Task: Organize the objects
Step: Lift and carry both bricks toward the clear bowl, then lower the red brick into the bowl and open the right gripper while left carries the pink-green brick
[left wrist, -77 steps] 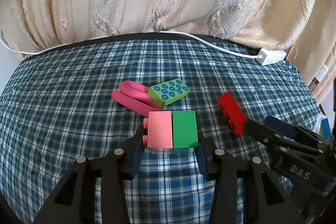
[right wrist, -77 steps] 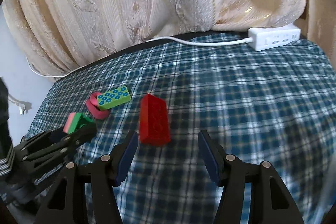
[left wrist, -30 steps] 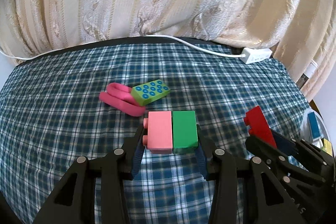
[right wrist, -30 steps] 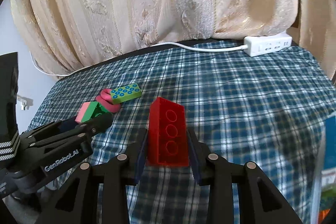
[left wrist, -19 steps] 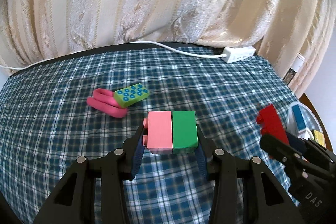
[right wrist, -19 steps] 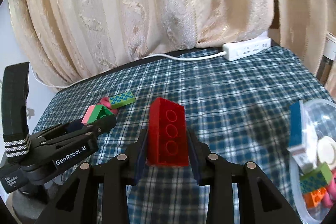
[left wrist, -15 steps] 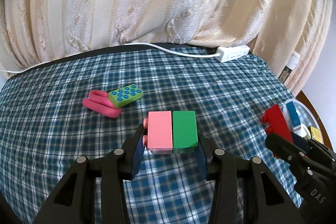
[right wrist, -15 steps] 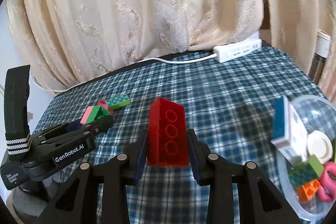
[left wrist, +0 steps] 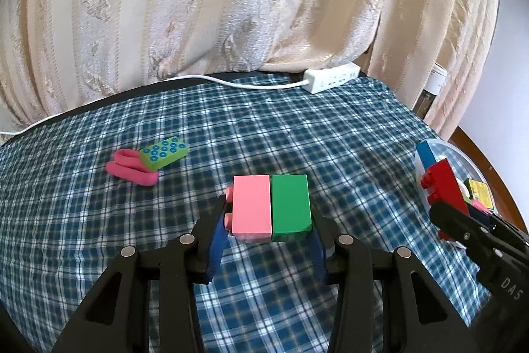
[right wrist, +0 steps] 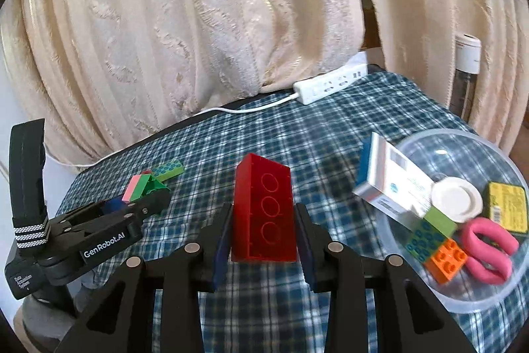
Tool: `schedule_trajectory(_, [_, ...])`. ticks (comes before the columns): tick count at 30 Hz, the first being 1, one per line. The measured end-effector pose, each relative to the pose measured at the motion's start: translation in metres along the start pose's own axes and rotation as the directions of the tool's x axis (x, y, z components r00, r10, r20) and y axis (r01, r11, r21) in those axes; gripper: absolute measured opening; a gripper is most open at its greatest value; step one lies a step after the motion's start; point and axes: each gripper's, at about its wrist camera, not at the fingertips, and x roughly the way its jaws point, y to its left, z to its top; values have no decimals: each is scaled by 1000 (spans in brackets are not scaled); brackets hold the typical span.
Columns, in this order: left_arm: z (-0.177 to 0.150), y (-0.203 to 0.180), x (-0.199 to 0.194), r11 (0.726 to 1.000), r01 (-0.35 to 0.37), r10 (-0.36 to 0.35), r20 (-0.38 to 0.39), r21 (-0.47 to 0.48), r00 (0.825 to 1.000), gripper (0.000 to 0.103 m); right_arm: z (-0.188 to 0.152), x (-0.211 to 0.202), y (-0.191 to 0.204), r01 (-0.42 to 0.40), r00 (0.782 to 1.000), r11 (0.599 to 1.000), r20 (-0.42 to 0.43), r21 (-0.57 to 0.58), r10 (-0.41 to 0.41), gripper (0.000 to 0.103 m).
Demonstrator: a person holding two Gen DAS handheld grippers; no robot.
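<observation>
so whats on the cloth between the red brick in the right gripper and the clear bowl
Nothing: in the right wrist view, only bare plaid cloth separates the red brick, clamped in the right gripper, from the clear bowl.

Both tongs are matte black plastic — the left tongs (left wrist: 268, 232) and right tongs (right wrist: 263, 235) share angular linkage arms, round silver rivets at the joints and blue pads inside the fingertips — while the left body carries white "GenRobot.AI" lettering and a black strap with white-striped banding.
</observation>
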Motion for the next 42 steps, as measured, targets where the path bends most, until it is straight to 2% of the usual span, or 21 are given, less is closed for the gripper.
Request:
schedule_trajectory(9, [-2,-17,2,999,15,-14,-16,36,1000,45,1,-27,-38,72,996,995,55,76,-76,38])
schedule_trajectory(21, [-1,-48,4,997,25,-22,-28,79,999,44,-1,-41,-100,184,976,967,84,176,-201,38])
schedule_trajectory(34, [9,-94,-1,988,70,-67,-26,139,997,45,0,-38,-145,233,963,947,80,219,-256,38])
schedule_trajectory(42, [15,-124,-4,979,95,-93,-22,181,995,44,0,-36,-157,228,965,947,78,227,-251,38])
